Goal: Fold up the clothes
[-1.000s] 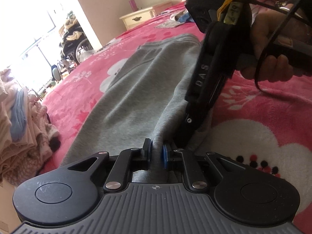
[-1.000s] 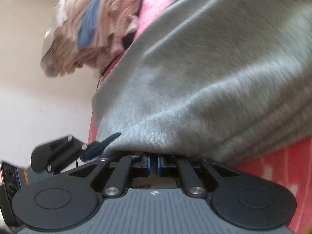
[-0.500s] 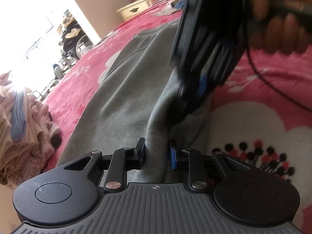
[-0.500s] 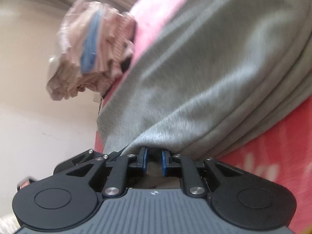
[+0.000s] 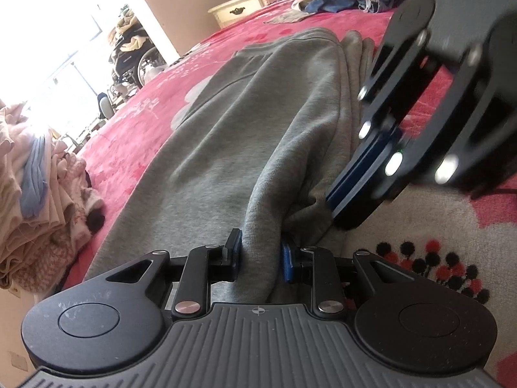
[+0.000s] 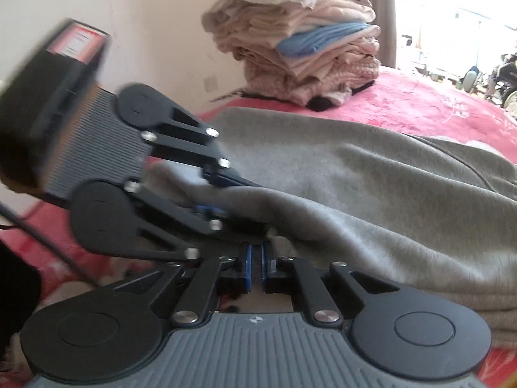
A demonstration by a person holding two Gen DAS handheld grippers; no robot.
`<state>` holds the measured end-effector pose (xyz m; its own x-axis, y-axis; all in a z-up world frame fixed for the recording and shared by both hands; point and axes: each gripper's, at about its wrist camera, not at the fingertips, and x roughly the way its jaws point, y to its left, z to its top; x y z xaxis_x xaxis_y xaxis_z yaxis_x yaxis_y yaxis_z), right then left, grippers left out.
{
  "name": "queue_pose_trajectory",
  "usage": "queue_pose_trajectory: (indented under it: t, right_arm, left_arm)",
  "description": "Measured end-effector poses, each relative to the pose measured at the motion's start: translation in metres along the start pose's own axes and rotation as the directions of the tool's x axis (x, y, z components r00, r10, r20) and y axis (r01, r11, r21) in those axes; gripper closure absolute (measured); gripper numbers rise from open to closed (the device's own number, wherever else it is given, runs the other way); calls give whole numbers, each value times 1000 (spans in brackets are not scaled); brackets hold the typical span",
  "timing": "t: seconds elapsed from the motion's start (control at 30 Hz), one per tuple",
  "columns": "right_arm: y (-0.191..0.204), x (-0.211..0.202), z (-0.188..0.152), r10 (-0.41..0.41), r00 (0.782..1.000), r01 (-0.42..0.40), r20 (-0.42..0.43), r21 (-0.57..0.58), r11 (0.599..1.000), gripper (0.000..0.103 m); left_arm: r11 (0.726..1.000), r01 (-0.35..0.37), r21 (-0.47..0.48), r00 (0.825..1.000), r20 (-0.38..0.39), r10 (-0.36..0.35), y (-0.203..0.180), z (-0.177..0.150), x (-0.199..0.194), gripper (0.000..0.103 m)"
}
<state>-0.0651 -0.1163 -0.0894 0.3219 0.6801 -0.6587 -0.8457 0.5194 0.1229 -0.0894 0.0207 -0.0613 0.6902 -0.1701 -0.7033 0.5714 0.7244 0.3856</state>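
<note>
Between left claw (image 5: 261, 252): sweatshirt fold (image 5: 258, 148).

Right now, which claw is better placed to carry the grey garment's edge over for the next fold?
Left. A ridge of the grey sweatshirt stands between the left claw's pads. The right claw is shut, apparently on nothing, beside the cloth.

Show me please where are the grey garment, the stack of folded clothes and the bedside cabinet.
grey garment (image 5: 258, 123), left wrist view, on its broad flat middle.
stack of folded clothes (image 6: 300, 42), right wrist view, on its front face.
bedside cabinet (image 5: 239, 9), left wrist view, on its drawer front.
</note>
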Motion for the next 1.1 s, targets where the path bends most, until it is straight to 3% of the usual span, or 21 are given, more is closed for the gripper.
queue_pose_trajectory:
  t: [0.5,0.63,0.7,0.8,1.1]
  right_arm:
    - [0,10,-17,-93,993,95,74,-19,995,102]
    - [6,10,-21,-124,988,127,94,-37,991,102]
    - [7,11,-22,-135,986,139,102,-34,990,102]
    - [8,11,-23,-156,982,159,111,-26,987,102]
    - [14,18,-25,-246,962,252,117,-41,967,103]
  left_arm:
    - [994,73,-82,997,42,-70,19,10,-8,76]
    - [997,54,-46,998,18,-53,13,11,4,76]
    - [998,47,-46,999,22,-46,11,11,4,88]
    - [997,41,-72,999,39,-38,11,11,-1,93]
    - [993,55,-108,993,114,-42,14,11,-28,95]
